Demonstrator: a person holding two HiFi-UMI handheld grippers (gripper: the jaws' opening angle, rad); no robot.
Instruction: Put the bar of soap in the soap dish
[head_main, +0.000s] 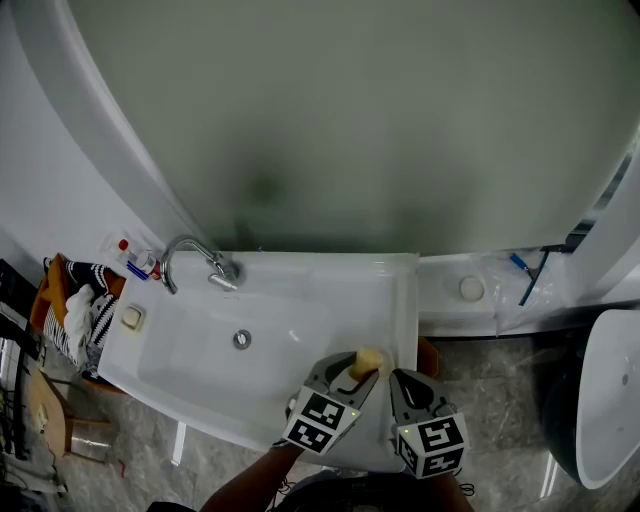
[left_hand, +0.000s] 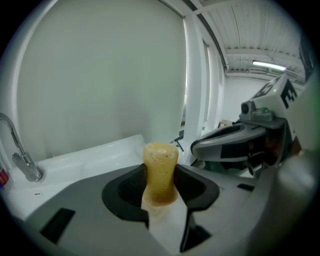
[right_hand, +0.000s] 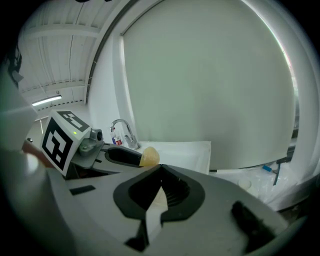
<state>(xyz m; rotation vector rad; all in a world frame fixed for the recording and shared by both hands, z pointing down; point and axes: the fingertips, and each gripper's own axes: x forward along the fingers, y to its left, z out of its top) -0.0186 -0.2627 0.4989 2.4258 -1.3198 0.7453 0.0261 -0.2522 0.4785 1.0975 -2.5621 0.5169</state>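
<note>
Your left gripper (left_hand: 161, 186): fingers clamped on the bar of soap (left_hand: 160, 160), which stands upright between them, yellow top above the tips. Your right gripper (right_hand: 161, 172): just beside the left, jaws together, holding nothing. Beyond the fingertips: white sink (head_main: 300, 300), then faucet (head_main: 190, 258). Soap dish (head_main: 132, 318): well apart from the fingers, on the sink's rim past the faucet.

Left gripper (head_main: 362, 368), right gripper (head_main: 404, 384): grey moulded shells, black jaw pads (right_hand: 172, 194); white cube (head_main: 322, 420) on each, black square markers, small green light
</note>
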